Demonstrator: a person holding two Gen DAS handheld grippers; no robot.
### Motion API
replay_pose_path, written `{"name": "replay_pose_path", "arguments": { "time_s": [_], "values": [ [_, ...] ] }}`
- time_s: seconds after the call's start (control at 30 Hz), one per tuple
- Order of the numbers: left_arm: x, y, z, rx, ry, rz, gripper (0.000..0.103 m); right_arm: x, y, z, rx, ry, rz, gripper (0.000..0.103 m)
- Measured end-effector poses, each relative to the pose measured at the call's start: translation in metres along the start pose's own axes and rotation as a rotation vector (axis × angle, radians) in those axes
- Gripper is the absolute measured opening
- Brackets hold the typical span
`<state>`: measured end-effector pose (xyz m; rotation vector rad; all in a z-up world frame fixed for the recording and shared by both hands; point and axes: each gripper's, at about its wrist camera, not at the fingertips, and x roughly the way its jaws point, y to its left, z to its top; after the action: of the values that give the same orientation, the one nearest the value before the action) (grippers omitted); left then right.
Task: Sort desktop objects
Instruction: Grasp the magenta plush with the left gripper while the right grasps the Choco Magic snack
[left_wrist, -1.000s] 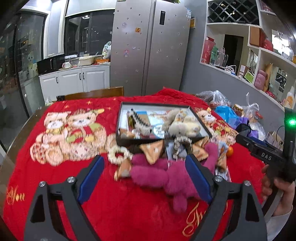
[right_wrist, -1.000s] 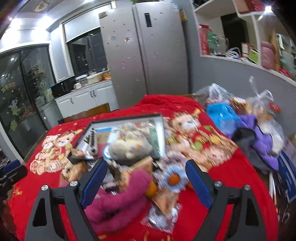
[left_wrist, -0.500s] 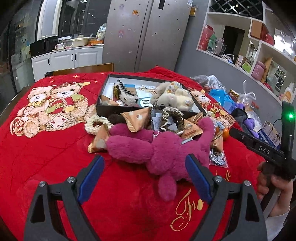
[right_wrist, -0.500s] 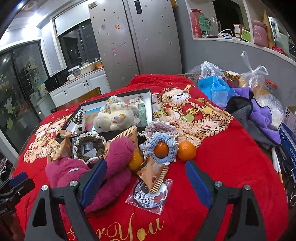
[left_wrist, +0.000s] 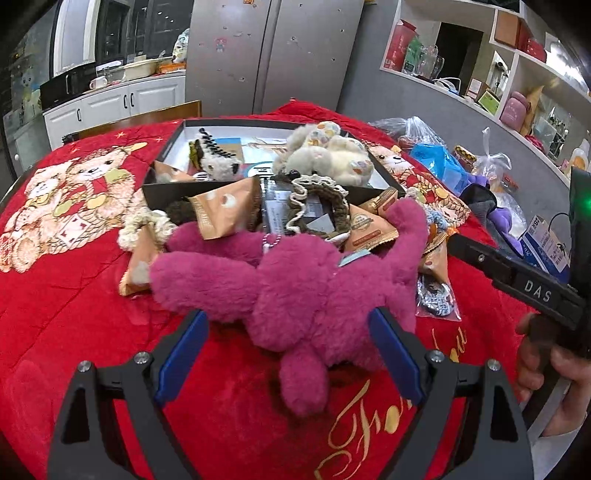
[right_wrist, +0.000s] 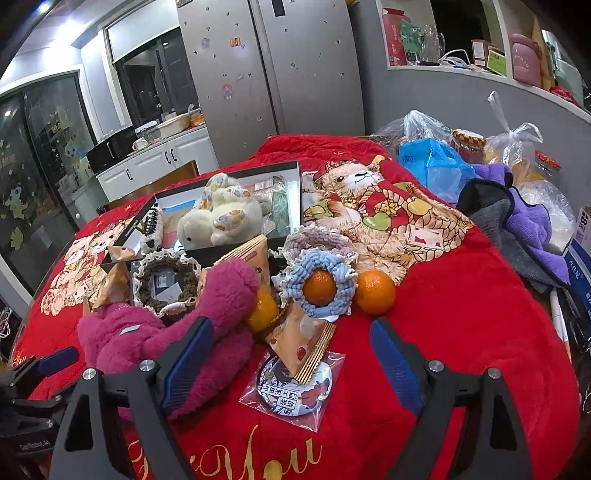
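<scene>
We are in a home kitchen. At the far side we see a steel fridge (left_wrist: 273, 55), with white cabinets (left_wrist: 122, 101) to its left. Cluttered shelves (left_wrist: 517, 70) line the right wall.

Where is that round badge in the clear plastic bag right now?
In the right wrist view, the badge lies on the red cloth between the open fingers, just under a snack packet.

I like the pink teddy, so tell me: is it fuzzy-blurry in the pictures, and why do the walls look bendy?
Left wrist view: the pink plush looks sharp, and the fridge leans because the fisheye lens bends edges. Right wrist view: also sharp, with ceiling light glare top left.
</scene>
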<state>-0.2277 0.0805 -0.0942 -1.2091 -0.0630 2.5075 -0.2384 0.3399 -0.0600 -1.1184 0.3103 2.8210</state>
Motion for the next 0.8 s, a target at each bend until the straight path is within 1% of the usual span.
{"name": "replay_pose_path", "arguments": {
  "time_s": [0.1,0.43,0.6,0.7,0.8],
  "values": [
    [0.007,-0.005,0.002,0.000,0.021,-0.017,0.090,0.004,-0.001,-0.001,0.005,0.007,-0.002,0.089],
    [0.029,-0.022,0.005,0.071,0.041,0.055,0.098,0.025,-0.003,-0.007,-0.028,0.042,-0.053,0.089],
    [0.042,-0.026,0.006,0.093,0.060,0.081,0.098,0.039,-0.004,-0.007,-0.037,0.066,-0.064,0.089],
    [0.050,-0.025,0.007,0.088,0.066,0.087,0.098,0.051,-0.006,-0.006,-0.040,0.082,-0.088,0.089],
    [0.056,-0.025,0.006,0.094,0.070,0.099,0.098,0.059,-0.009,-0.005,-0.030,0.093,-0.080,0.089]
  ]
}}
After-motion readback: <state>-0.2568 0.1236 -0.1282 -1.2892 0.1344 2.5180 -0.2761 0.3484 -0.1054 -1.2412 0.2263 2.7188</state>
